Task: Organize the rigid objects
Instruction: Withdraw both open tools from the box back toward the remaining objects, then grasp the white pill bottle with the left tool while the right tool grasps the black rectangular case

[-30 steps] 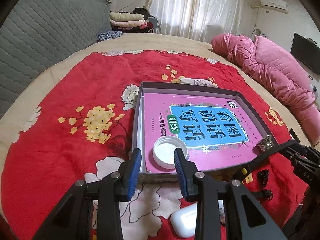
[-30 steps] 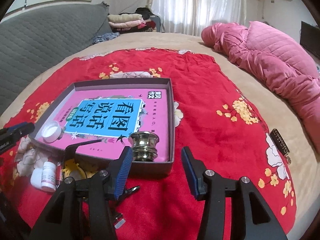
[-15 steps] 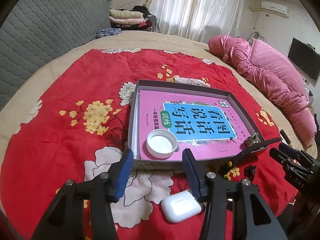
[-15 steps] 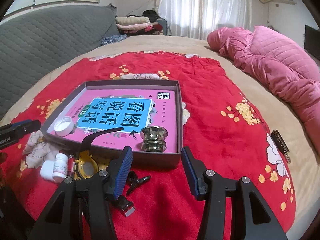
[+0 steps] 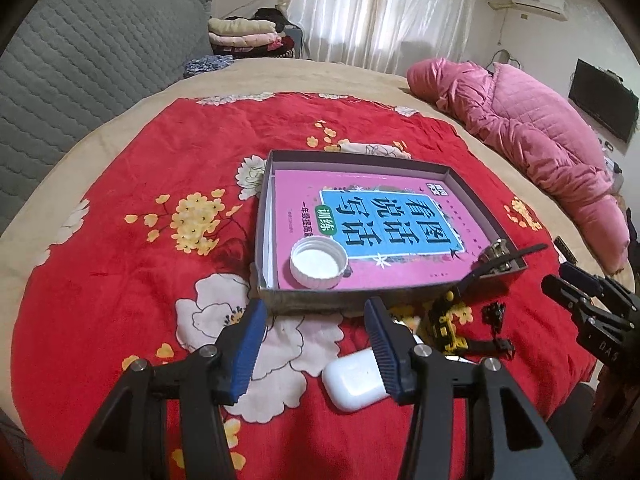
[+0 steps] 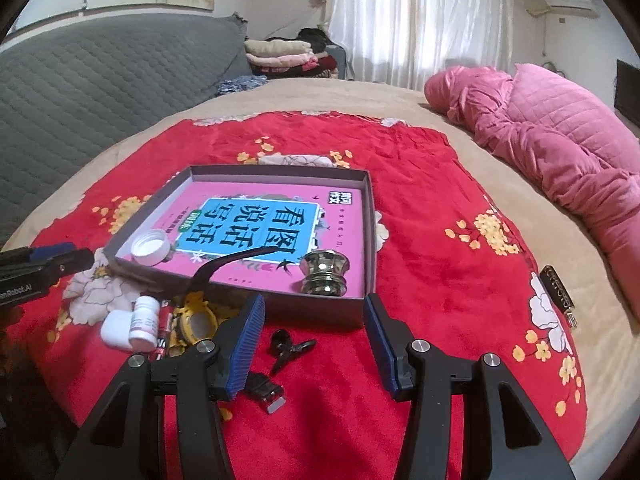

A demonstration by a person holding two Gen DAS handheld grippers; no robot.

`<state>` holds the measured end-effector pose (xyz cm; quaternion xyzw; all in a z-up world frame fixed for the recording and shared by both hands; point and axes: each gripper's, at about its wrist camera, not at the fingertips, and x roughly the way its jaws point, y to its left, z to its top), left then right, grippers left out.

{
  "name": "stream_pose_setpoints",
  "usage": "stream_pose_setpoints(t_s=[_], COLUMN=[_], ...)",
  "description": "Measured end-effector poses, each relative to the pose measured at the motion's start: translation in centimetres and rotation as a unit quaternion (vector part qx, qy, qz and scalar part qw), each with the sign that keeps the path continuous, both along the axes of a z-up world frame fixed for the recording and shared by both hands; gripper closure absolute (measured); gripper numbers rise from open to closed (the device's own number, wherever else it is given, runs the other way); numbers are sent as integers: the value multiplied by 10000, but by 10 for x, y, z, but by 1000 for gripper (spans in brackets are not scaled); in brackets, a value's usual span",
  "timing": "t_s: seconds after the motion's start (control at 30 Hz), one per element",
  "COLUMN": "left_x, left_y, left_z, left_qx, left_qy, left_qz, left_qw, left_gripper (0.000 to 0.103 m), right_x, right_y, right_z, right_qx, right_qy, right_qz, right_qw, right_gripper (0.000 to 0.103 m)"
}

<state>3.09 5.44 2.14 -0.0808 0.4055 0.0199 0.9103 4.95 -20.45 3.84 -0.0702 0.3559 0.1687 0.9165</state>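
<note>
A grey shallow box (image 5: 472,190) (image 6: 370,240) holds a pink book (image 5: 368,216), a white cap (image 5: 318,258) (image 6: 151,247) and a brass knob (image 6: 325,272) (image 5: 496,254). In front of it lie a white earbud case (image 5: 354,380) (image 6: 114,330), a white pill bottle (image 6: 144,322), a yellow watch (image 6: 196,318) (image 5: 444,326), a black clip (image 6: 290,350) and a small black USB stick (image 6: 266,390). My left gripper (image 5: 316,336) is open and empty, just short of the box. My right gripper (image 6: 312,332) is open and empty above the clip.
The box and the loose objects lie on a red flowered cloth (image 5: 140,184) on a beige bed. A pink quilt (image 6: 560,152) lies at the right. A dark bar-shaped item (image 6: 558,294) lies at the right of the cloth. A grey headboard (image 5: 80,64) stands at the left.
Both grippers have drawn back from the box. The left one has opened wider, away from the white cap. The cap and the knob stay in the box.
</note>
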Motion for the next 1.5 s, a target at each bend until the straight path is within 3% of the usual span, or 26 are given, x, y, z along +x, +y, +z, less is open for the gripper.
stream_pose_setpoints(t_s=[0.83,1.5], left_x=[-18,-17], left_y=[-36,-47], left_z=[-7,-13], left_qx=[74,20], left_qy=[323,399], left_qz=[-477,-649], left_qw=[9983,9971], left_gripper=[52,52], right_x=[-42,-43], right_y=[23,34], right_z=[-2,-19], right_qx=[-109,-70], right_qy=[169,514], right_qz=[638,1032], right_qw=[9978,9933], right_gripper=[49,49])
